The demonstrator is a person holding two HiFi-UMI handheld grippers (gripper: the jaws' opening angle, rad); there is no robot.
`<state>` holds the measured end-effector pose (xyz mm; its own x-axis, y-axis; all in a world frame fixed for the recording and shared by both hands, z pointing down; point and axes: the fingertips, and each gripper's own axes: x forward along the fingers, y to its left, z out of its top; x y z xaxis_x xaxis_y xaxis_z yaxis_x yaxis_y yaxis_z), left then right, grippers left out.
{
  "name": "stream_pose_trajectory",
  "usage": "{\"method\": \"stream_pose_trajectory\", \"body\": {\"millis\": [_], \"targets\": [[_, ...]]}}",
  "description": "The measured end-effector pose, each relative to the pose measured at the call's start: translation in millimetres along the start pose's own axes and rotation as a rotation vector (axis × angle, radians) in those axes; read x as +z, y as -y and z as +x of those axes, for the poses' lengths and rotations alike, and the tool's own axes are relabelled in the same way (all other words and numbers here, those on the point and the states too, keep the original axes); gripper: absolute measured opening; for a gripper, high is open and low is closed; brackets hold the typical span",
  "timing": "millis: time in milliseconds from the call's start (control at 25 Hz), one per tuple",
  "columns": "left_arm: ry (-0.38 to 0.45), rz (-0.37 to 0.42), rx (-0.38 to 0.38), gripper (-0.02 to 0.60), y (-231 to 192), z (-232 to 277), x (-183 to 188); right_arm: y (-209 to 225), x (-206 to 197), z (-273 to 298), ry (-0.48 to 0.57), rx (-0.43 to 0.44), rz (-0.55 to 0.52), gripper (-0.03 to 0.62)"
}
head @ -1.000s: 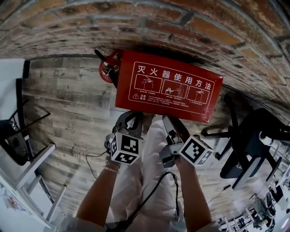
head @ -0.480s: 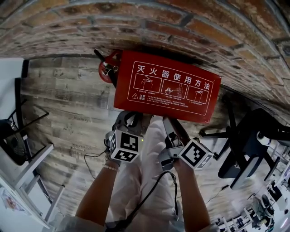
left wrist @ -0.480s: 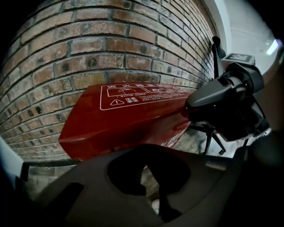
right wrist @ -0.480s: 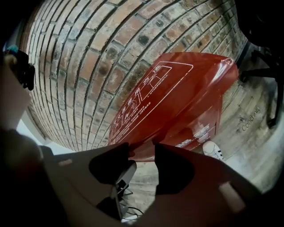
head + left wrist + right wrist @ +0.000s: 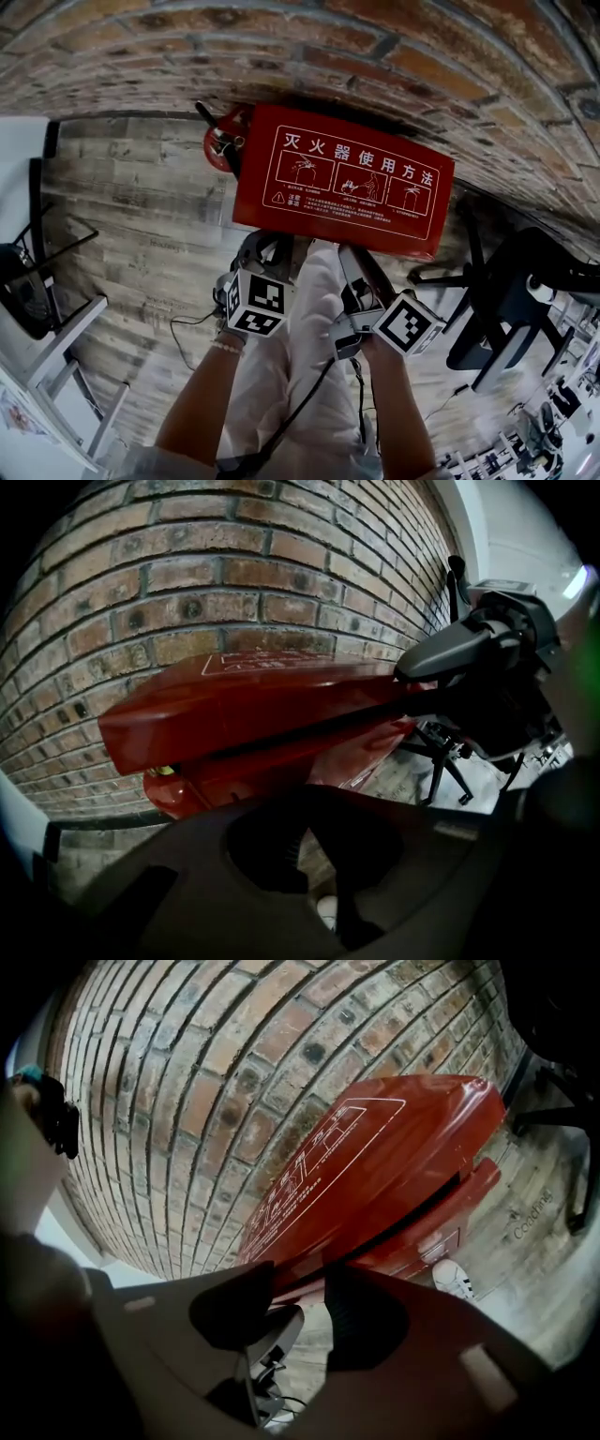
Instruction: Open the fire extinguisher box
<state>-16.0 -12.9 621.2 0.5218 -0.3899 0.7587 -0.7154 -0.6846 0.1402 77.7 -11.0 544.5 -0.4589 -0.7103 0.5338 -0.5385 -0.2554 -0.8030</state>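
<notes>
A red box [image 5: 244, 766] (dark gap under lid [image 5: 262, 691]) fronts brick wall [image 5: 187, 583].

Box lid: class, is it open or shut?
Nearly shut: the lid lies low over the box, with only a thin dark gap between them. Whether it is latched cannot be told.

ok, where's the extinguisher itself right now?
Head view, upper left of centre: the extinguisher stands at the left end of the red box, against the brick wall.

Red box [image 5: 343, 180] (white printing) against a brown brick wall [image 5: 281, 52].
</notes>
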Motion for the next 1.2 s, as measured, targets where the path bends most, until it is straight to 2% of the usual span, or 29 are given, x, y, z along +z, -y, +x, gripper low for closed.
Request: {"method": "stream_pose_trajectory", "body": {"millis": [640,920,1200], "targets": [[-0.019,-0.014,-0.006,0.0,6.3,-1.3,-5.4,-23.0,17.2,-16.0,0.01,0.011,-0.067,0.15],[-0.021,-0.016,-0.003,0.0,8.1,-2.8,-4.1,-39.3,31.3,-23.9,0.029,0.011,-0.172,0.098],[-0.021,-0.017,0.002,0.0,7.7,-4.9,-2.9,-64.6,52.1,-27.5,0.066,0.038,-0.255,0.091]]}}
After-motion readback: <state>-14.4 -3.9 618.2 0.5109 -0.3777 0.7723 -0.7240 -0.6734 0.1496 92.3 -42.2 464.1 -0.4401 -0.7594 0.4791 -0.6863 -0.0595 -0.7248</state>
